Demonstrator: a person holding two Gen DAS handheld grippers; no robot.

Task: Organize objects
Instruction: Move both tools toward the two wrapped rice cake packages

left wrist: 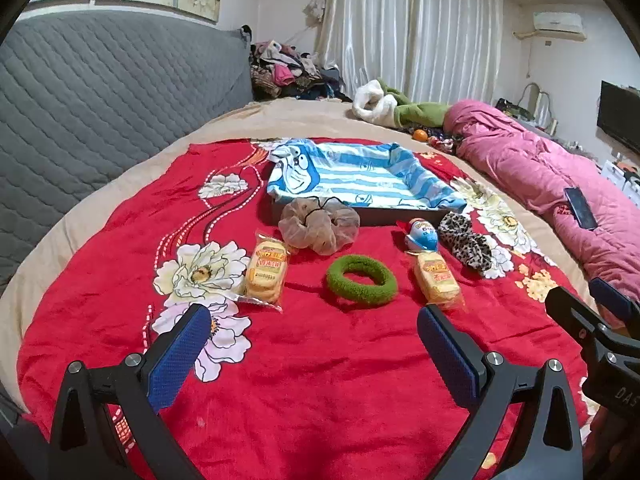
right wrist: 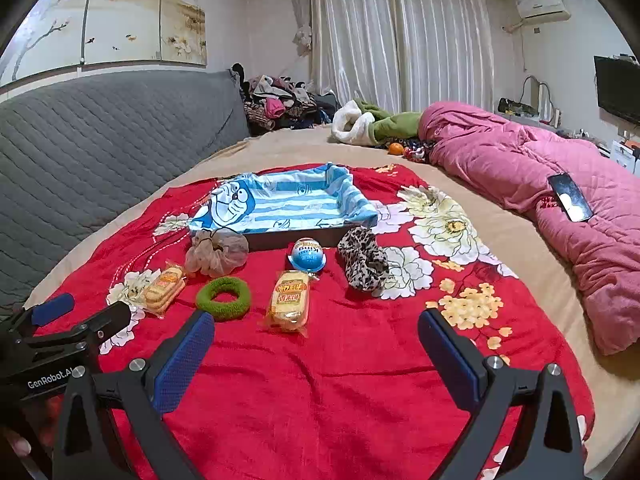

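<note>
Both tools hover low over the bed, side by side, and neither holds anything. The left hand-held gripper (left wrist: 314,334) has its blue pads spread wide, released, and the right hand-held gripper (right wrist: 316,340) is spread just as wide, also released. They look poised at the near edge of the red blanket (left wrist: 320,380) so that the whole row of things lies in front of them.

The things to sort lie loose on that blanket, in front of a shallow tray (right wrist: 280,240) lined with a blue striped cartoon cloth (right wrist: 280,196). The tray is bare inside, so I judge it to be where the items are meant to go, and nothing has gone in yet.

Nearest the tray sit a beige hair tie (right wrist: 216,254), touching or almost touching its front wall, a blue egg-shaped toy (right wrist: 307,260), and a leopard-print hair tie (right wrist: 362,260) off to the right. Closer to the grippers are two wrapped packs of biscuits, one on the left (right wrist: 164,288) and one in the middle (right wrist: 289,304), with a green hair tie (right wrist: 223,298) between them. They are spaced apart, which should leave room for the pads around each.

The middle biscuit pack lies nearly straight ahead of the right gripper, so it seems the easiest first pick. Its wrapper looks slippery.
</note>
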